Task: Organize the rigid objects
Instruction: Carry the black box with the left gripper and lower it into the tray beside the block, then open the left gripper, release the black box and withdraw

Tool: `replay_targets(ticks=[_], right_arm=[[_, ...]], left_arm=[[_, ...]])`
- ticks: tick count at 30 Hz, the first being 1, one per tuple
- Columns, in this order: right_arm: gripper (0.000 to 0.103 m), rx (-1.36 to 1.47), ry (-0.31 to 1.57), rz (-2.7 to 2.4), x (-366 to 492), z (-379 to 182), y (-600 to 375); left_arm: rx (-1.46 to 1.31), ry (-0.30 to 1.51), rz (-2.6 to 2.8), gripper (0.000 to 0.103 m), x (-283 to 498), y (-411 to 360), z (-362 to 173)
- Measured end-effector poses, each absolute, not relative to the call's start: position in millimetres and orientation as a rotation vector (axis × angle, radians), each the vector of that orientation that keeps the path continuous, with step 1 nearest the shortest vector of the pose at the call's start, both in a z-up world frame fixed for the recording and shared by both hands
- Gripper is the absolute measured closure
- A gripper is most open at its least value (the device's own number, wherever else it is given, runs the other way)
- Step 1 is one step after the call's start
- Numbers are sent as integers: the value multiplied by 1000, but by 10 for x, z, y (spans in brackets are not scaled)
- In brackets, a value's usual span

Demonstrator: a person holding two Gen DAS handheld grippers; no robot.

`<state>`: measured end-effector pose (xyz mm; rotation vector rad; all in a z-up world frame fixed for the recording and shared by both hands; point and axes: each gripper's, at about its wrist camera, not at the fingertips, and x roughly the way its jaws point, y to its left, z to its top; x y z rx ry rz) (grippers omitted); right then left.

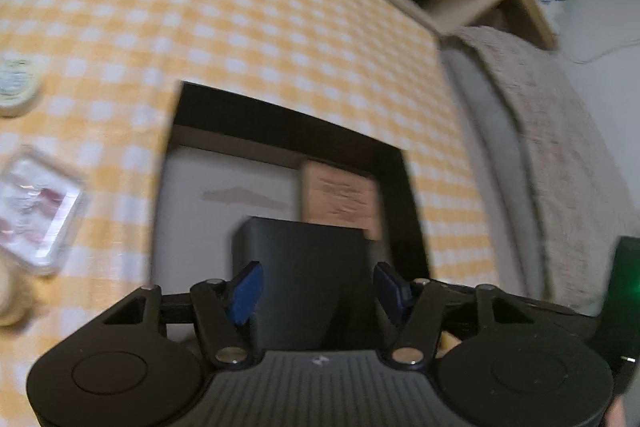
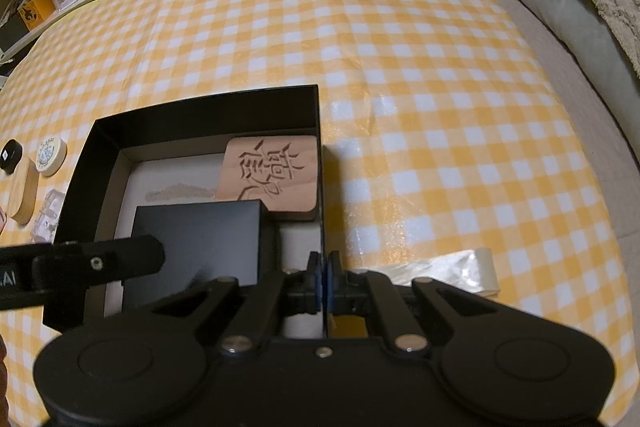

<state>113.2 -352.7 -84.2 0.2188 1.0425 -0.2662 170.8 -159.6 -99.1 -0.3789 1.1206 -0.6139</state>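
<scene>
Gingham everywhere here, a yellow-and-white checked cloth covers the whole tabletop, and on it sits a shallow open black cardboard box with a pale lining.

Inside the box, in the far right corner, a square wooden block carved with characters lies flat. In front of it and just beside it sits a smaller matte black rectangular box, roughly mid-box toward the near side.

The left tongs are around that small black box: blue pads on either side of it, held partly apart. The left pad looks right against the box's side, the right one I honestly can't tell, the picture is smeared with blur. So straddling it for sure, a real pinch I can't confirm. In the right wrist view the arm of the left tongs reaches in from the left edge over the small box.

The right tongs are pressed together on the big box's right wall, one pad inside and one outside, at the near end.

Off to the left of the big box, on the cloth: a round cream tin with a printed lid, a small black round-cornered thing, an oval pale wooden piece, and a clear plastic square case. A folded clear wrapper lies to the right of the tongs.
</scene>
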Motion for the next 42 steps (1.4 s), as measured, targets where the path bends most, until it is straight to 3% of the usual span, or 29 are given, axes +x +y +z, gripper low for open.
replay_targets(ticks=[15,22,26,34,42], right_arm=[[99,224,1043,-267,1135,-854,-3523],[99,225,1044,-268,1144,-857,-3536],[99,225,1043,-268,1141,-859,-3535],[99,229,1043,-270,1145,-859,-3531],[99,240,1043,-268,1137,-853,-3551]], left_arm=[[-297,1179,-534,41,1780,-1602,-962],[-243,1135,-557,24,1711,-1724,-972],[-277,1134,-580,21,1729,-1693,-965],[-196,1252,-534,20,1774,-1740,-958],[-242,1182,-581,20,1765,-1769,-979]])
